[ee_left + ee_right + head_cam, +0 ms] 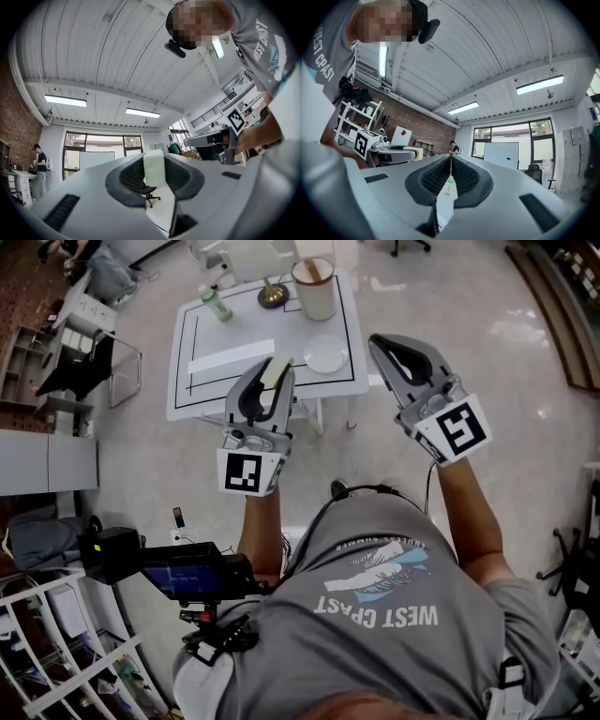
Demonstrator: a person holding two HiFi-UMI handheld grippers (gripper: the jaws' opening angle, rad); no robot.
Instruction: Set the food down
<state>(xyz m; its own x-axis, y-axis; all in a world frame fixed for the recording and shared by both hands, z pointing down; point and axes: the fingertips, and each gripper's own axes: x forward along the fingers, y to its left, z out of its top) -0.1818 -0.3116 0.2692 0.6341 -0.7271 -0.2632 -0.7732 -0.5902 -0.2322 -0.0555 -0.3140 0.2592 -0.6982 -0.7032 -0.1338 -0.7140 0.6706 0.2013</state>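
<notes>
Head view: you hold both grippers in the air on the near side of the table [217, 388], with the floor below them. Your left gripper [275, 372] is clamped on the food [278, 367], a pale block that juts from the jaw tips. The block is carried in the jaws and does not lie on the table. In this view it overlaps the near part of the table top, between the white strip [231, 356] and the plate [325, 353].

Left gripper view: the block [154, 168] stands upright between the jaws, and a ribbed pad [132, 175] presses each side of it.

Right gripper view: the jaws of your right gripper [451, 161] are together, their pads meeting along one thin line with nothing between them. Your left gripper [393, 154] appears at the left of this view, block at its tip.

In the head view, the right gripper [381, 341] is level with the table's right edge, near the plate but apart from it. On the table's far part stand a bottle [216, 304], a small dish [273, 296] and a tall white pail [314, 289].
</notes>
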